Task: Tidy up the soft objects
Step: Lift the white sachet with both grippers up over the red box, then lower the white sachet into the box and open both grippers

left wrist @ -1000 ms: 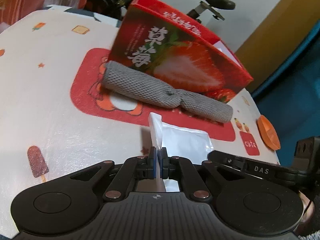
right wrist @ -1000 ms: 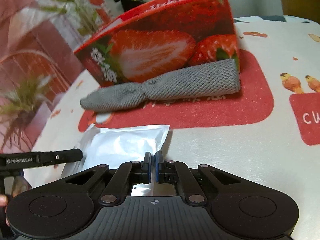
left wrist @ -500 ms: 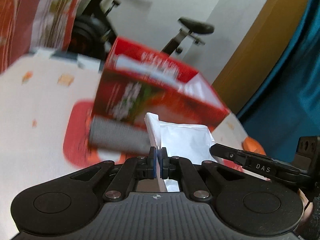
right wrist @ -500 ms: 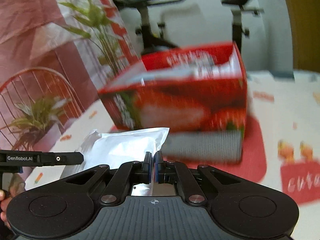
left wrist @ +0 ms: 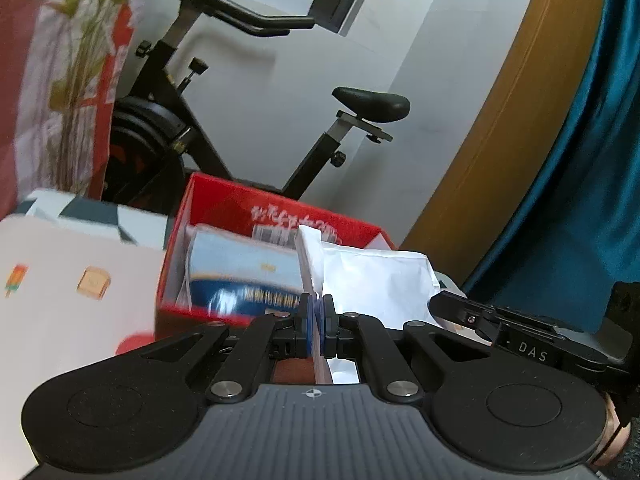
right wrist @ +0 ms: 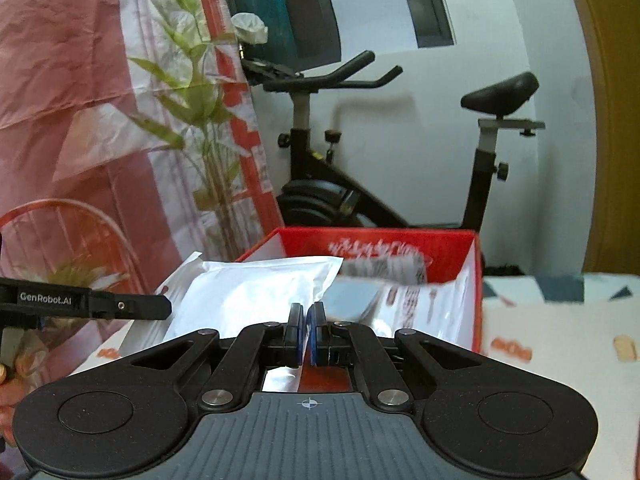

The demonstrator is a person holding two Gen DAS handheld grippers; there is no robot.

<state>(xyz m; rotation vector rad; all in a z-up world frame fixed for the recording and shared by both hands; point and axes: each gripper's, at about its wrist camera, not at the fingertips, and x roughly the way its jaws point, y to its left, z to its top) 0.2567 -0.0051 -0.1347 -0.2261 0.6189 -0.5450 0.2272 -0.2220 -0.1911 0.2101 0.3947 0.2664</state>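
While both my claws pinch the white pouch (left wrist: pixel 372 276) at opposite edges, the red box (left wrist: pixel 224 208) sits just ahead of them and a little lower, its open top facing up. My left claw (left wrist: pixel 317 320) has its pads pressed onto the pouch's left seam; my right claw (right wrist: pixel 307 332) is clamped on its near right corner. The pouch hangs flat between them, long axis running claw to claw, its far edge reaching over the box's near rim. Inside the box lies a blue packet (left wrist: pixel 244 272), so the free space looks to be toward my right claw's side. I judge the move is forward and down. The printed tablecloth (left wrist: pixel 60 304) spreads under the box; an exercise bike (right wrist: pixel 384 152) stands beyond against the white wall.
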